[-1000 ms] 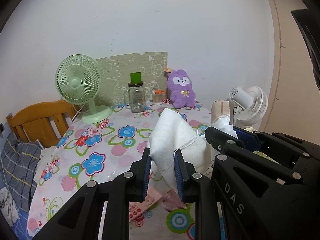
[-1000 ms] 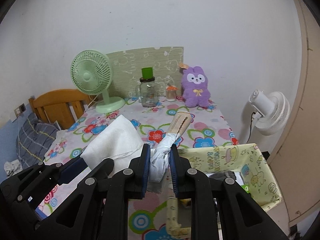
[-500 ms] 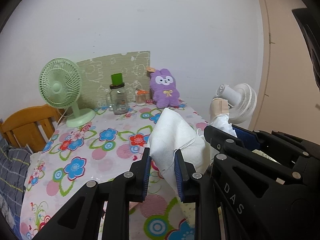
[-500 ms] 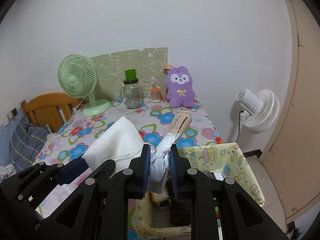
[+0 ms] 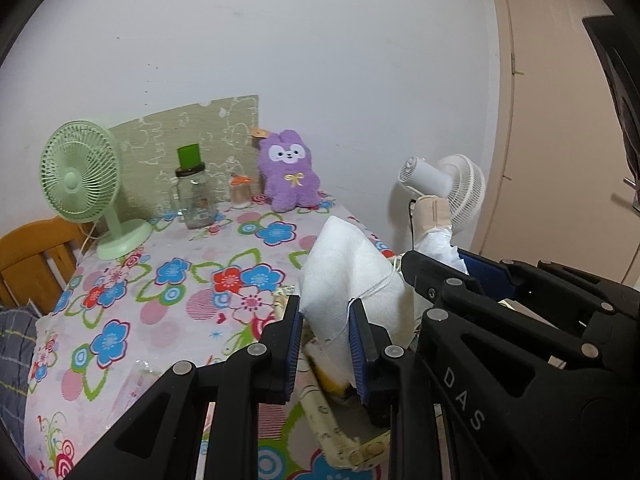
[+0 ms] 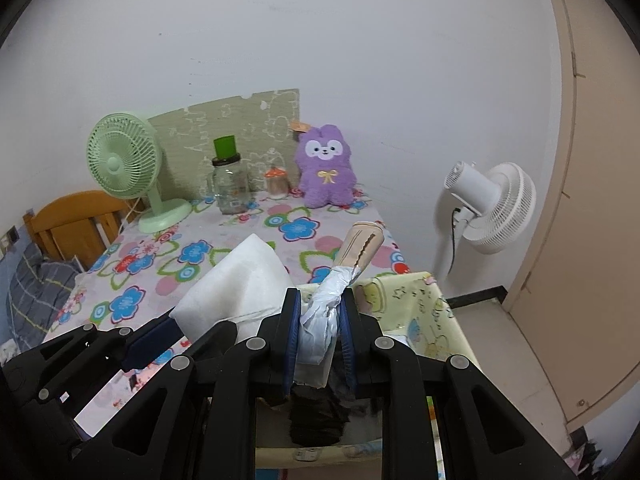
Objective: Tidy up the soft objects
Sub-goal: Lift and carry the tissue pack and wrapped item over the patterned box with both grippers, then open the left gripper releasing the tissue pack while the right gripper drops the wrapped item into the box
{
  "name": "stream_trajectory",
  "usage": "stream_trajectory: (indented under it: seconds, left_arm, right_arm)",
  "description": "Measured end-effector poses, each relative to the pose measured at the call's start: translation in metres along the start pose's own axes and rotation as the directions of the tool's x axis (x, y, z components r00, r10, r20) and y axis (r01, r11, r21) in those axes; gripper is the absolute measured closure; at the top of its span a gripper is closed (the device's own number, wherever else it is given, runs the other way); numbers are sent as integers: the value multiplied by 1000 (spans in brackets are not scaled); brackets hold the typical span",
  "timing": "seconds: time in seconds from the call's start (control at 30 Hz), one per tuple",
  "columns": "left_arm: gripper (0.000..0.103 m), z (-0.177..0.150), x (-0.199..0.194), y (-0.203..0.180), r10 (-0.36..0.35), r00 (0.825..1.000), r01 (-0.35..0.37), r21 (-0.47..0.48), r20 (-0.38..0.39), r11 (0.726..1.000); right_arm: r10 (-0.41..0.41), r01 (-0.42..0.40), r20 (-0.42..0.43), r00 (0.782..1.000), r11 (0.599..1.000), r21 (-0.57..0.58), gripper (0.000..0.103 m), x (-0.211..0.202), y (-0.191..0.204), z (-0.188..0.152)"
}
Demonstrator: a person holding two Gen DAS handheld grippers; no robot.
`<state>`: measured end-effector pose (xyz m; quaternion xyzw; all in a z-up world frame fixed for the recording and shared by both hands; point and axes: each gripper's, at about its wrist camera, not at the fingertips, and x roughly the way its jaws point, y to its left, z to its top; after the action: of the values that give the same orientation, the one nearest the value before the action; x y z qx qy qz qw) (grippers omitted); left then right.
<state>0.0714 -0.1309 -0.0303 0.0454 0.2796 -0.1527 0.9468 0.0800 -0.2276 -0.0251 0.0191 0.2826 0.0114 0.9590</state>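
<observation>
My left gripper [image 5: 324,344] is shut on a folded white cloth [image 5: 348,276], held up past the table's right edge; the cloth also shows in the right wrist view [image 6: 240,280]. My right gripper [image 6: 319,336] is shut on the crumpled white end of a beige soft tube-shaped item [image 6: 360,246], held over a yellow cartoon-print fabric bin [image 6: 424,308] beside the table. Dark folded fabric [image 6: 316,416] lies inside the bin. A purple plush bunny [image 6: 326,166] sits at the table's back edge.
The table has a floral cloth [image 5: 180,280]. On it stand a green desk fan [image 5: 86,184], a glass jar with a green lid [image 5: 194,192] and a small jar [image 5: 240,192]. A white floor fan [image 6: 492,204] stands right of the table. A wooden chair [image 5: 32,252] is at left.
Both grippers have moved right with their items, from over the table to above the yellow bin. Both stay shut.
</observation>
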Motion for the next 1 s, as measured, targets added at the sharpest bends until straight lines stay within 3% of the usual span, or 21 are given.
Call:
stream_trajectory:
  seconds: [0.73, 0.87, 1.0]
  left_arm:
    - [81, -8, 48, -34, -48, 994, 55, 67, -100, 996]
    - [74, -9, 58, -39, -55, 991, 65, 84, -119, 994]
    - [73, -11, 65, -43, -58, 989, 72, 96, -137, 993]
  right_arm:
    - [-69, 75, -94, 993, 995, 68, 81, 36, -45, -19]
    - [-85, 94, -113, 990, 993, 78, 81, 43, -52, -21]
    - [-93, 105, -133, 987, 991, 86, 81, 50, -58, -25]
